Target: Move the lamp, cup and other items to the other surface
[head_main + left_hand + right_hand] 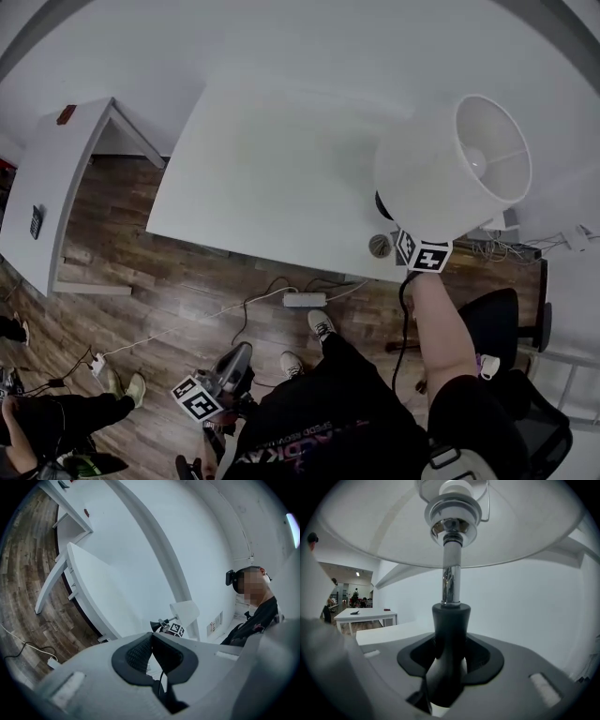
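Carrying step was in hand: right gripper clamped fairly wide on the black stem of the lamp, held above the white table at its near corner (left gripper low, jaws together, empty); next called for an upright set-down elsewhere, then what looked like the cup.

We see a white shade; chrome stem, black neck; white table; brown wood-grain floor, lower left; black-and-white patterned cube.

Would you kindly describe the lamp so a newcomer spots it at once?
At the near right corner of the big white table, the right gripper holds the lamp. Its wide white shade sets it apart from the small cup beside it.
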Action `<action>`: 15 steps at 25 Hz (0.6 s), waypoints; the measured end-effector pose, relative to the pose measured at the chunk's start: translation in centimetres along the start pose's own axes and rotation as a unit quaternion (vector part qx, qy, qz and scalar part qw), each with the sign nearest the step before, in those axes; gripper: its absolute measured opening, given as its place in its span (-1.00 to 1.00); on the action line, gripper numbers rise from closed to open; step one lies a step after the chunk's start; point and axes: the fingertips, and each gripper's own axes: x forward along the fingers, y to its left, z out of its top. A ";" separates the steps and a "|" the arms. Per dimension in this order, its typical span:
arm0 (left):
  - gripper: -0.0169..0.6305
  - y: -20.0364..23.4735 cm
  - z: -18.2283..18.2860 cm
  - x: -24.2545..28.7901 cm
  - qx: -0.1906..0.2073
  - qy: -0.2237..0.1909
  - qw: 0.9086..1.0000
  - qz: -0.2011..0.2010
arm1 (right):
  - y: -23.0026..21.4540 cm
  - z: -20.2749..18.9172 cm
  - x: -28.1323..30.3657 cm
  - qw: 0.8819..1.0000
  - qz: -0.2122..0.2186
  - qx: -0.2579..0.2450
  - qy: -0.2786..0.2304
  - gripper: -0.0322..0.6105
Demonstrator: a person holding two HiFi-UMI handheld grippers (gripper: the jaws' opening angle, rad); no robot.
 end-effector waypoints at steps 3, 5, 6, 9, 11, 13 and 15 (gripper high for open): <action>-0.96 -0.2 0.0 -0.3 0.002 0.011 1.000 -0.019 | -2.0 0.0 -2.5 1.000 -0.026 0.013 0.000 -0.40; -0.96 -0.4 0.0 -0.4 0.004 0.018 0.999 -0.030 | -3.1 0.6 -4.3 0.999 -0.046 0.017 -0.006 -0.40; -0.96 -0.6 0.0 -0.4 0.005 0.021 0.999 -0.036 | -3.7 1.0 -5.2 0.998 -0.056 0.017 -0.010 -0.40; -0.96 -1.0 -0.2 -0.1 0.007 0.036 0.998 -0.059 | -5.6 2.1 -8.2 0.996 -0.089 0.015 -0.020 -0.40; -0.96 -1.4 -0.2 -0.1 0.010 0.042 0.996 -0.072 | -6.7 2.5 -10.1 0.994 -0.107 0.012 -0.023 -0.40; -0.96 -1.8 -0.1 0.0 0.014 0.051 0.995 -0.084 | -7.9 2.9 -12.3 0.991 -0.127 0.009 -0.027 -0.40; -0.96 -2.2 -0.2 -0.1 0.018 0.062 0.993 -0.098 | -9.1 3.4 -14.9 0.988 -0.150 0.008 -0.033 -0.40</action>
